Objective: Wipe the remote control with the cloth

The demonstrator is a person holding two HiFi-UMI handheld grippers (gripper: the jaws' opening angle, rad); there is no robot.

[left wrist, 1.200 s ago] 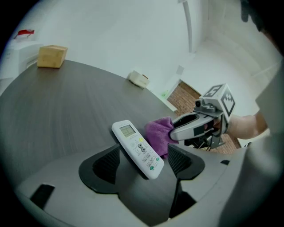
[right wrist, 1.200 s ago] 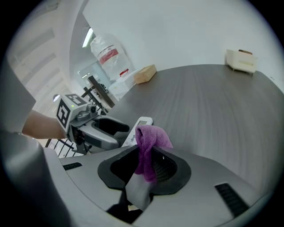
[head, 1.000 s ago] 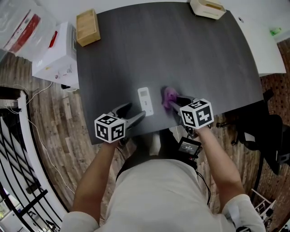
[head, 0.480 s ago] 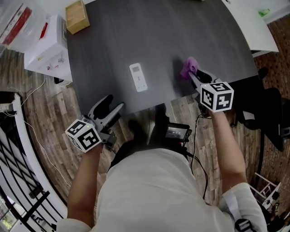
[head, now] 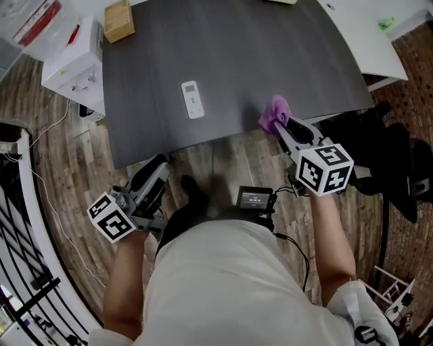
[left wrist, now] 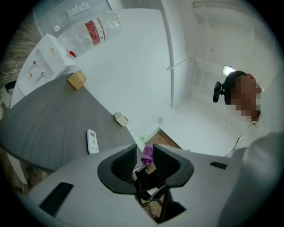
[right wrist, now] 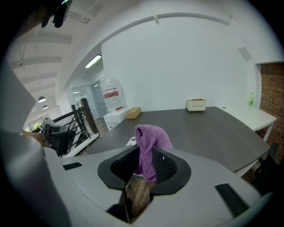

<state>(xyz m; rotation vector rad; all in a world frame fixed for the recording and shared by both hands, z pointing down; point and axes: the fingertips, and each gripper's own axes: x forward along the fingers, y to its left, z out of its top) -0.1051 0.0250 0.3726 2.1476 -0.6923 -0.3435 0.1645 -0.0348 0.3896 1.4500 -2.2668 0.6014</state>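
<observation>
My right gripper (head: pixel 283 127) clamps the purple cloth (head: pixel 273 112) between its 2 jaws. The cloth is bunched up past the pads, at the near edge of the dark table (head: pixel 284 47), toward its right side. My left gripper (head: pixel 157 171) hangs off the table's near edge, over the wooden floor (head: pixel 223 159). Its jaws have just been closing and stand a narrow gap apart, with nothing between them. The white remote control (head: pixel 193 99) lies flat on the table, buttons up, left of the cloth and well apart from both grippers. A small wooden box (head: pixel 118 20) sits at the table's far left corner. A white carton (head: pixel 73 64) stands just beside the table's left edge.
</observation>
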